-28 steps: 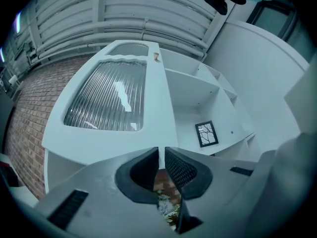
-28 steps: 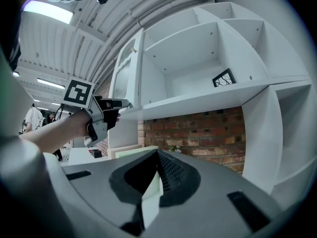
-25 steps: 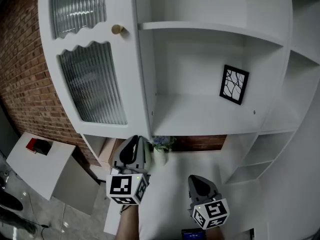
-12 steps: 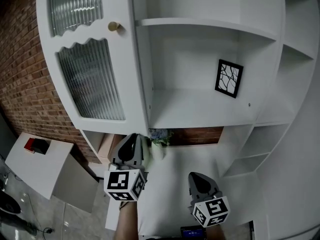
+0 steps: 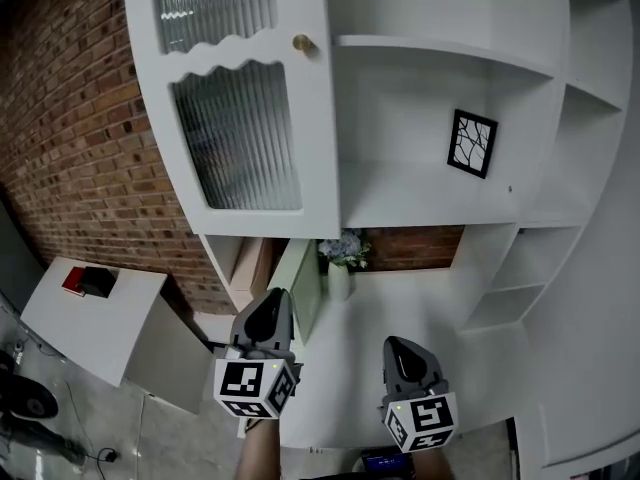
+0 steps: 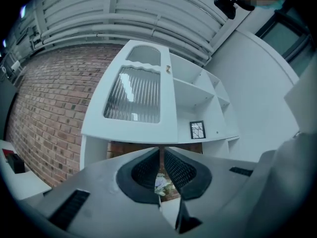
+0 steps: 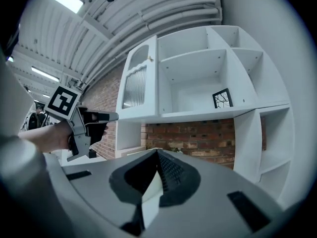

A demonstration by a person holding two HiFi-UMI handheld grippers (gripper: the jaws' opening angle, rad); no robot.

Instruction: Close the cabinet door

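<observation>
The white cabinet's tall door [image 5: 245, 118] has ribbed glass panes and a brass knob [image 5: 303, 43]. It lies flat over the left compartment in the head view and in the right gripper view [image 7: 136, 86]. Under it a pale narrow panel [image 5: 303, 290] stands out edge-on from the lower part; I cannot tell whether it is a door. My left gripper [image 5: 275, 303] is shut and empty, just left of and below that panel, not touching it. My right gripper [image 5: 400, 350] is shut and empty, lower right, pointing at the cabinet.
Open shelves fill the cabinet's right side, with a black framed picture [image 5: 471, 143] on one. A vase of flowers [image 5: 342, 258] stands in the brick-backed niche below. A white side table [image 5: 70, 328] carrying a red and black object [image 5: 88, 281] sits at lower left by the brick wall [image 5: 70, 138].
The cabinet has shifted right and slightly farther in the head view. Both grippers sit lower, and the left one has come back from the cabinet's underside. Both stay shut.
</observation>
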